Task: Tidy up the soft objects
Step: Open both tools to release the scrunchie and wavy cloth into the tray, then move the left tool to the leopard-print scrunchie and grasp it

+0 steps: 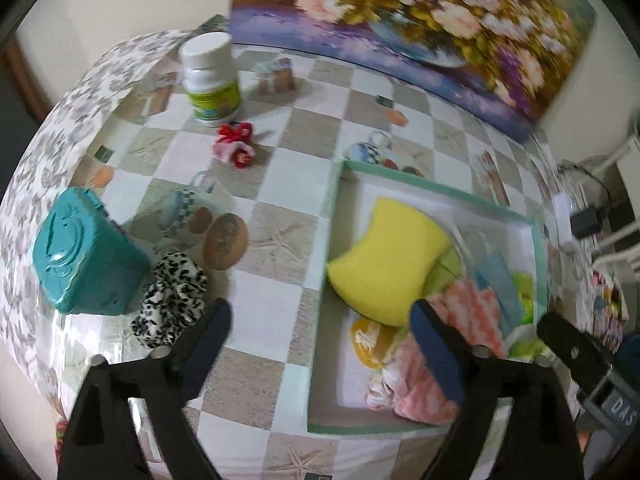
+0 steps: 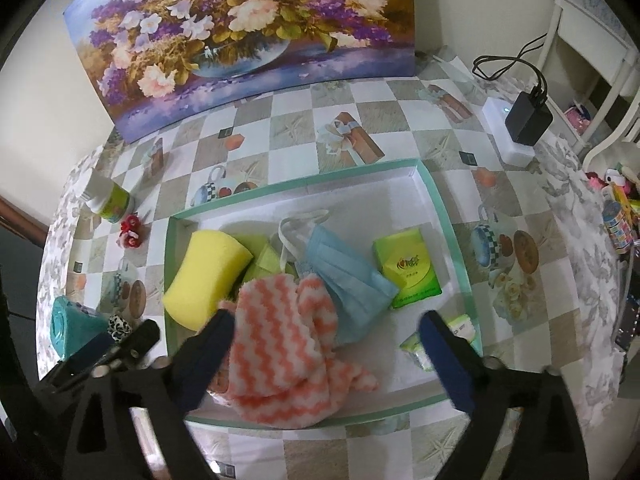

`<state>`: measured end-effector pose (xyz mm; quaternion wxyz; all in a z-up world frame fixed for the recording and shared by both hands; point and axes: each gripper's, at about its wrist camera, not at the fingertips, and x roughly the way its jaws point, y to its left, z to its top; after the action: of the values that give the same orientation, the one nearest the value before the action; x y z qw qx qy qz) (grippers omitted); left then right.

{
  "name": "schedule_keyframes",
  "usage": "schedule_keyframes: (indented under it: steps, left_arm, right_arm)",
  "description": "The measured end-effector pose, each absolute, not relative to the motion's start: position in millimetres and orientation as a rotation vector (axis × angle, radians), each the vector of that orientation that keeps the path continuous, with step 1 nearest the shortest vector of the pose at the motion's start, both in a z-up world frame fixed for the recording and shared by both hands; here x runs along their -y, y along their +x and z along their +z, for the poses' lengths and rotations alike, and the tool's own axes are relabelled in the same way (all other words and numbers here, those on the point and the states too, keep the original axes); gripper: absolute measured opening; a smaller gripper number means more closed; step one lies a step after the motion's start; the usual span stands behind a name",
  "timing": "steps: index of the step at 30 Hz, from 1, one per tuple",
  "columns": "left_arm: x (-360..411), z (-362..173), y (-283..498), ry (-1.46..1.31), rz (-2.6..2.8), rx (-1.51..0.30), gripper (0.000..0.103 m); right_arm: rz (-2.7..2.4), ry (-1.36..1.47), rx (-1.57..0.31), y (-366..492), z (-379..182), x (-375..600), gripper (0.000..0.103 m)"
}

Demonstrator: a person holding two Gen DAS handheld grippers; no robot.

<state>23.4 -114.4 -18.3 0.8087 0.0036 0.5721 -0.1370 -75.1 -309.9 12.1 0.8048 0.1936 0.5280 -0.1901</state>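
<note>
The green-rimmed tray (image 2: 440, 204) in the middle of the right wrist view serves as the collection spot, so the soft things pile there: a yellow sponge (image 2: 206, 276), a blue face mask (image 2: 344, 276), a tissue pack (image 2: 408, 272) and a pink-and-white zigzag cloth (image 2: 280, 340) at lower centre. The right hand-held gripper (image 2: 328, 352) hangs open above that cloth, gripping nothing. The left hand-held gripper (image 1: 320, 344) is open and empty too, likely free for the leopard-print scrunchie (image 1: 172, 300), which lies on the desk (image 1: 280, 240) at lower left beside a teal box (image 1: 88, 252).
</note>
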Motion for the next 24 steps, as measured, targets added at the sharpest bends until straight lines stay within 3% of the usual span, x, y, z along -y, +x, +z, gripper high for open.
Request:
schedule_keyframes:
  steps: [24]
  left_arm:
    - [62, -22, 32, -0.061, -0.143, -1.236, 0.097]
  right_arm:
    - [-0.322, 0.251, -1.168, -45, 8, 243, 0.103]
